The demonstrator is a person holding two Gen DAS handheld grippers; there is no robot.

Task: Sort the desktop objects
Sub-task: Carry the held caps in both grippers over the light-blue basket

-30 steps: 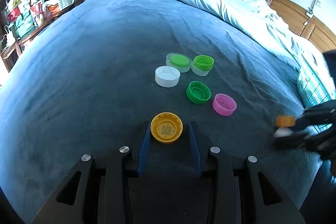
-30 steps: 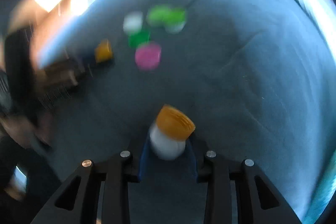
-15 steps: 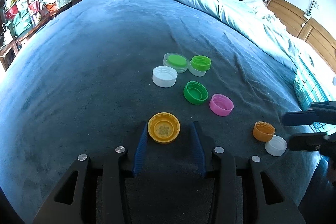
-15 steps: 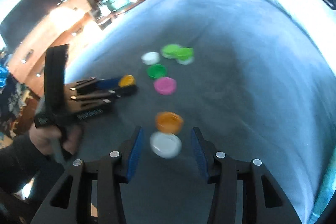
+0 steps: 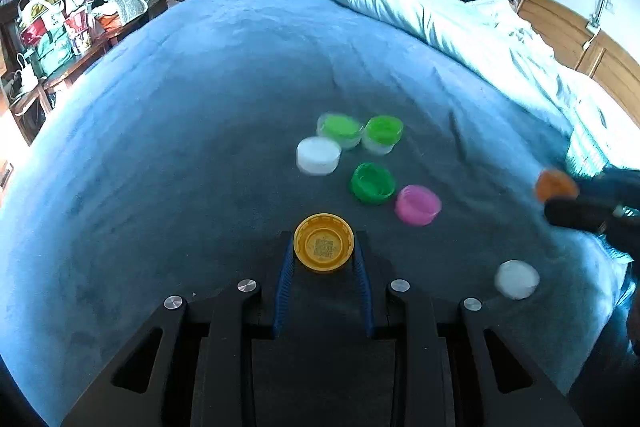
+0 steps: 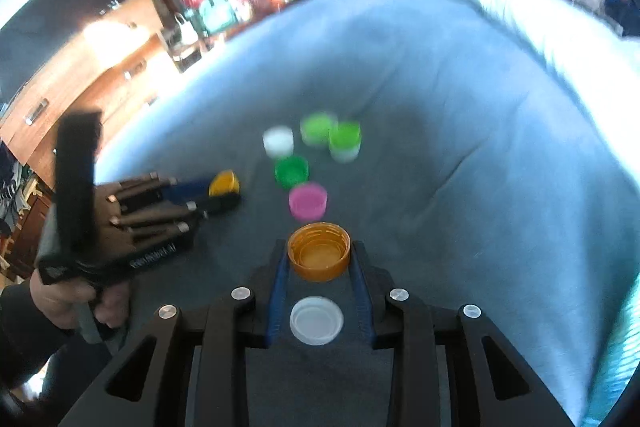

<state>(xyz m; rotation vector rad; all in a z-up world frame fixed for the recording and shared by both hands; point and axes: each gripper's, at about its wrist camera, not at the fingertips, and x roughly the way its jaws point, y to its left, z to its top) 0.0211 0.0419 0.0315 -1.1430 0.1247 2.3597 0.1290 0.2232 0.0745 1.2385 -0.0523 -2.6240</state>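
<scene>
From my left gripper [image 5: 323,259] I see its pads closed on the yellow cap [image 5: 323,242], which sits open side up at the fingertips, just above the blue bed cover [image 5: 200,147]. From this cap the group of other caps lies at about 1 o'clock: the pink cap [image 5: 418,205] is nearest, then the dark green cap [image 5: 372,183], then the white cap [image 5: 318,155] at 12 o'clock, and behind them two light green caps [image 5: 362,133] that touch each other. A loose white cap [image 5: 517,279] lies alone at 3 o'clock, well apart from the group. My right gripper [image 6: 319,265] has just been closing and now holds the orange cap [image 6: 319,251] between its pads, also open side up; the same cap shows blurred at the right edge of the left view. In the right view the loose white cap appears under this gripper, at 6 o'clock from the orange cap, not held. The pink cap is straight ahead of the right gripper at 12 o'clock and near. I judge that the coming move depends on this line: the group lies in front of both grippers, and the right one is a little closer to the pink cap. The caps are round, so there is no long axis to align.
</scene>
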